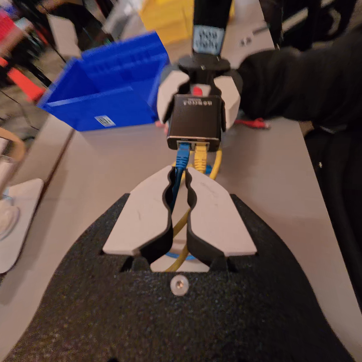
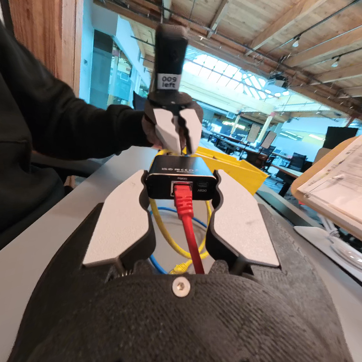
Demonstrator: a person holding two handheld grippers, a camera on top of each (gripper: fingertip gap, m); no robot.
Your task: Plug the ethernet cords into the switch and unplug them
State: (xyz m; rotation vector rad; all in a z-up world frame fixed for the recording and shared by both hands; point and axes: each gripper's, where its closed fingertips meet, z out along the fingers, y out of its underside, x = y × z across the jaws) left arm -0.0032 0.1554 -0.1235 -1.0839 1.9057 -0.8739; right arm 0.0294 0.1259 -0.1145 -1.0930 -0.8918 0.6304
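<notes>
The small black switch [image 1: 195,117] is held above the white table, clamped at its sides by my right gripper [image 1: 195,125]. In the right wrist view my right gripper [image 2: 180,175] is shut on the switch [image 2: 176,163], and a red cord [image 2: 184,201] is plugged into its near face. On the opposite face a blue cord [image 1: 183,151] and a yellow cord [image 1: 200,156] sit in adjacent ports. My left gripper [image 1: 179,171] is shut on the blue cord just behind its plug. It also shows in the right wrist view [image 2: 182,149], behind the switch.
A blue bin [image 1: 109,94] stands left of the switch and a yellow bin [image 2: 235,168] behind it. Loose loops of yellow cable [image 2: 162,225] and blue cable [image 2: 154,262] lie on the table [image 1: 98,166]. A person's dark sleeve [image 1: 293,82] crosses on the right. Papers [image 2: 333,186] lie at the table's right.
</notes>
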